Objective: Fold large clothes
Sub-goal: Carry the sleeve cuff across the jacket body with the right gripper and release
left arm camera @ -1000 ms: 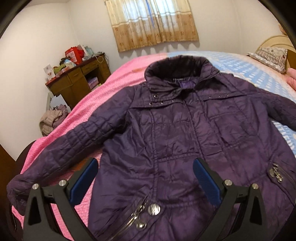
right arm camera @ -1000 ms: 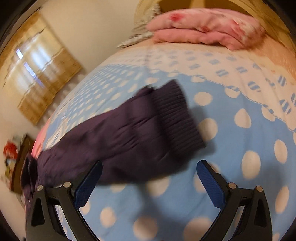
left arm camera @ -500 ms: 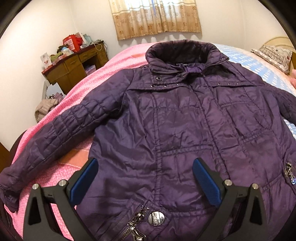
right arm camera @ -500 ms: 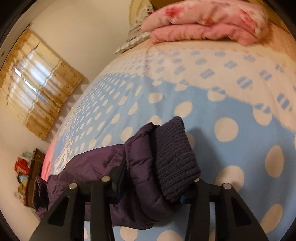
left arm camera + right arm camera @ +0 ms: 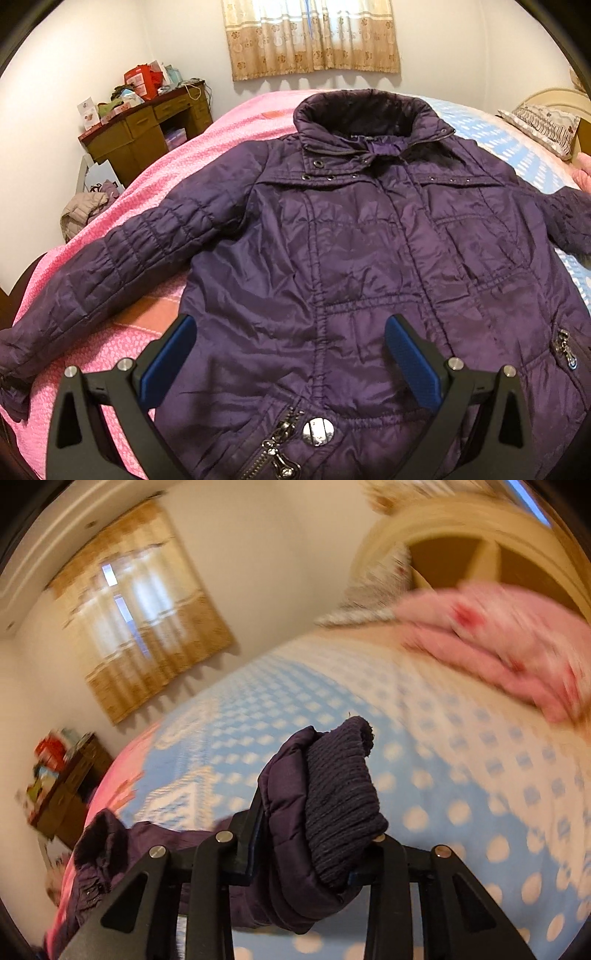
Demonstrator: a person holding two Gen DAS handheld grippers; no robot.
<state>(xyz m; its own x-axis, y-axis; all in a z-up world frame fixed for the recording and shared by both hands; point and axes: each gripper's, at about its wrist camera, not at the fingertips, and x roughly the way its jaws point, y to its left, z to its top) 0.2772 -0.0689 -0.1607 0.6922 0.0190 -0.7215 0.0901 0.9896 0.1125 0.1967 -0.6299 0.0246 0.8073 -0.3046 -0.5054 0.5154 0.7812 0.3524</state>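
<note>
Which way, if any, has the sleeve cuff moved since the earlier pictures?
Yes. The cuff, once flat on the dotted sheet, is now pinched in the right gripper, whose jaws are closing, and raised clear of that sheet.

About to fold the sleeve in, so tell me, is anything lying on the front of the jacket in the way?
Nothing visible. The jacket front lies bare on the bed; the open left gripper hovers above it. The right gripper, closing, pinches the sleeve cuff.
</note>
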